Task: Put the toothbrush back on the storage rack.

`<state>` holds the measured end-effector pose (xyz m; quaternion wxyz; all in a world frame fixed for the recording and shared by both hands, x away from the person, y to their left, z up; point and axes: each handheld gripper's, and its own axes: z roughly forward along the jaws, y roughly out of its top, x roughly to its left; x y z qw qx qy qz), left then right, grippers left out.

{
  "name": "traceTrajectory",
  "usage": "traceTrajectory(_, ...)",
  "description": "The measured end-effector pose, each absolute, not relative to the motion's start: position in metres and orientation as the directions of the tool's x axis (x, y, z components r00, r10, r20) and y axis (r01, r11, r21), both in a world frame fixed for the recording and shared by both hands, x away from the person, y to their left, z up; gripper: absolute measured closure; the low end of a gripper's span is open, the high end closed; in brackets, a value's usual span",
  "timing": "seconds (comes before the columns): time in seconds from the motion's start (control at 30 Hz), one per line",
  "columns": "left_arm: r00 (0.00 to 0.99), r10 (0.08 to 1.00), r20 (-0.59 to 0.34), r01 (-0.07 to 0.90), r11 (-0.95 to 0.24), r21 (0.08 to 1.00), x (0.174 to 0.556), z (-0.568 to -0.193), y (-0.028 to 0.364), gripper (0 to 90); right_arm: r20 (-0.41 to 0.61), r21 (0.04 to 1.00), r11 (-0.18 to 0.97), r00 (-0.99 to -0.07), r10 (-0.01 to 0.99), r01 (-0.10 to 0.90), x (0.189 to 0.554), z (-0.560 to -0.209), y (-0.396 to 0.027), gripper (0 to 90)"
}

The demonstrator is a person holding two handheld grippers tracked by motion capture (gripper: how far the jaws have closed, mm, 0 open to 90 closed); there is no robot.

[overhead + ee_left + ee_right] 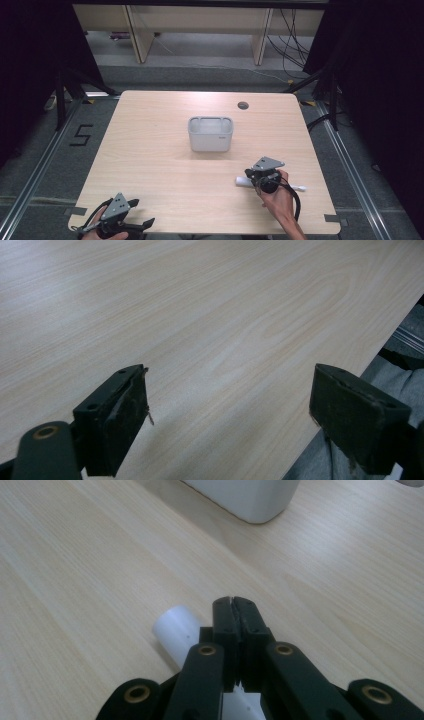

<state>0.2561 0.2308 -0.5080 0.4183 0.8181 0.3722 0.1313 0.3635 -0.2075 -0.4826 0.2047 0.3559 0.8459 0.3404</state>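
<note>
A white tube [243, 181] lies on the wooden table [165, 170] at the front right, its thin end [300, 188] pointing right. My right gripper [251, 177] sits directly over it, held by a hand. In the right gripper view the jaws are pressed together at the tips [233, 602], and the tube's round end [175, 626] sticks out to their left beneath them. Whether they pinch the tube I cannot tell. My left gripper [141, 212] rests at the table's front left edge, its jaws wide apart [230, 415] over bare wood with nothing between them.
A light grey rectangular bin [210, 134] stands open-topped in the middle of the table, seen ahead of the right gripper as the bin [250, 500]. A round cable hole [243, 105] is near the far edge. Dark curtains and rails flank the table.
</note>
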Motion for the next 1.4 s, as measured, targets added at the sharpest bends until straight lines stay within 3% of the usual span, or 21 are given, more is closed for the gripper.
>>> traceTrajectory(0.7, 0.681, 0.722, -0.126, 0.506, -0.338, 0.794, 0.254, -0.508, 0.228, 15.0, -0.092, 0.675, 0.552, -0.687, 0.721, 0.489, 0.372, -0.489, -0.198, 88.5)
traceTrajectory(1.4, 0.684, 0.719, -0.123, 0.501, -0.341, 0.795, 0.254, -0.508, 0.229, 15.0, -0.076, 0.645, 0.573, -0.704, 0.706, 0.505, 0.356, -0.489, -0.193, 87.7)
